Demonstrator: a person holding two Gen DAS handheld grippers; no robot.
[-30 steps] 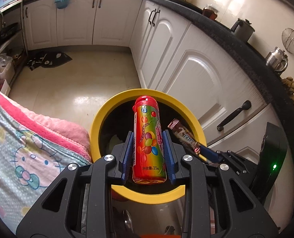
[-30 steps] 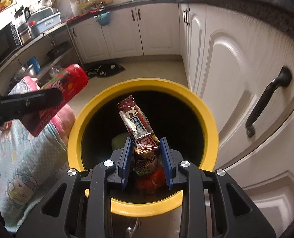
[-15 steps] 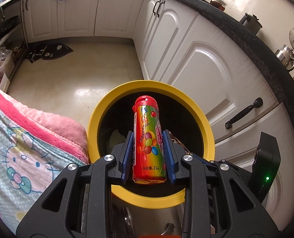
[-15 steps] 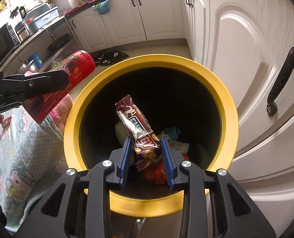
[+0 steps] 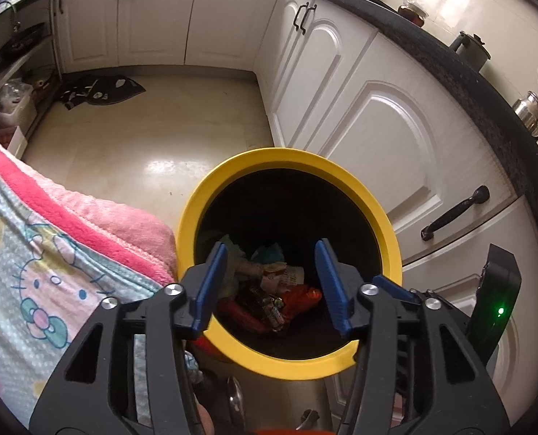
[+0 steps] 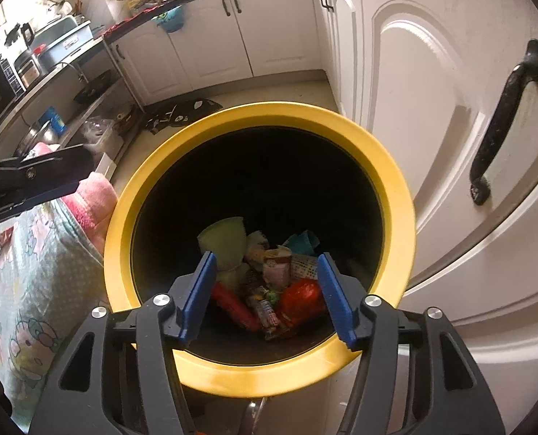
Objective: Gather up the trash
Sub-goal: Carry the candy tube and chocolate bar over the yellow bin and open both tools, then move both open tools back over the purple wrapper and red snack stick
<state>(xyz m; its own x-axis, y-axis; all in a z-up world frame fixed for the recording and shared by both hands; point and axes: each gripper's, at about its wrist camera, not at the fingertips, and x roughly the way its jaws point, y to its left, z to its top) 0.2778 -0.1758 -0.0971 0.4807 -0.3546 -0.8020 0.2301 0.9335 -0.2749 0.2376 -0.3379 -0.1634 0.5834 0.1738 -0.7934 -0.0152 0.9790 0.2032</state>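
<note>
Both grippers (image 5: 270, 282) (image 6: 265, 290) opening, empty, above yellow-rimmed bin (image 6: 395, 195)

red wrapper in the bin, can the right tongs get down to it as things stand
Probably yes: the right tongs are opening, empty, above the bin, and the red wrapper lies uncovered on top of the trash.

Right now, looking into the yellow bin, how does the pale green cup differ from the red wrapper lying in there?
The pale green cup is a smooth, rigid-looking shape; the red wrapper is crumpled and glossy. The cup lies on its side at the far left of the heap; the wrapper lies nearer, on the right. The cup is dull and pale, the wrapper bright. Both rest among the trash inside the yellow bin.
</note>
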